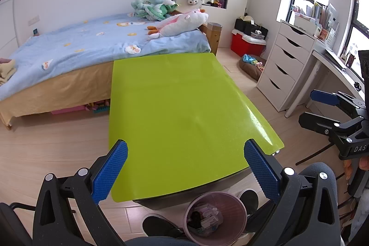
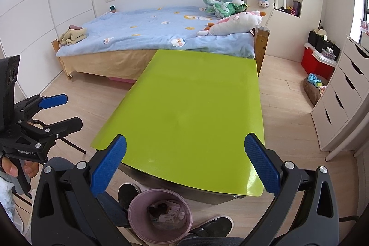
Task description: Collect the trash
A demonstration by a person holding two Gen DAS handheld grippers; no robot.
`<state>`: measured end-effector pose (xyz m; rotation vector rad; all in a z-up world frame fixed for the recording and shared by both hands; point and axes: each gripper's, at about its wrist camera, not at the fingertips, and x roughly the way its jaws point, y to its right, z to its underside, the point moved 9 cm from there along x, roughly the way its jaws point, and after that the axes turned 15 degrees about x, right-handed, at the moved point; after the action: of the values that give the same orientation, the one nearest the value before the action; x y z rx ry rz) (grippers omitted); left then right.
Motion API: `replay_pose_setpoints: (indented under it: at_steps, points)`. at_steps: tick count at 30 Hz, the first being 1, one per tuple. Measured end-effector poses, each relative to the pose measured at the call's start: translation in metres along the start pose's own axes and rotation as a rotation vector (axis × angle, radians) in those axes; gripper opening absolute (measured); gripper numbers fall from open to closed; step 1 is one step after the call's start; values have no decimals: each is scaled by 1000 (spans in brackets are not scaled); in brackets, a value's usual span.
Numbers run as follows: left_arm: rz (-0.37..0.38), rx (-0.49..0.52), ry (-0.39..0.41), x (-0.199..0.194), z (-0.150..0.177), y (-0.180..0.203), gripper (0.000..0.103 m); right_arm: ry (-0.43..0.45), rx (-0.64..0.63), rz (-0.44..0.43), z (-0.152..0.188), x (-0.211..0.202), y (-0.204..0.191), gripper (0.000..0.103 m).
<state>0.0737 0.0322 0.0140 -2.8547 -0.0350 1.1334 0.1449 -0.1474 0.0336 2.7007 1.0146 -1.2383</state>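
Both sets of jaws stand apart and hold nothing. Below the left gripper (image 1: pixel 185 152) and the right gripper (image 2: pixel 185 150), between the operator's shoes, the pink bin (image 1: pixel 216 216) sits on the floor, holding trash (image 2: pixel 167 213): crumpled wrappers and small packets. Ahead of the jaws, the green counter (image 1: pixel 184 107) shows no remaining trash, so collection appears complete. Recommended practice: scan the counter edges before finishing, keeping jaws apart. Beyond the counter lies the bed (image 2: pixel 150 36).
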Motion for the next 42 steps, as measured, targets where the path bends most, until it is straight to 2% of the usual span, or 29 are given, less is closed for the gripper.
replay_pose_setpoints:
  at_steps: [42]
  points:
    - [7,1,-20,19,1,1,97,-24,-10,-27,3,15,-1,100]
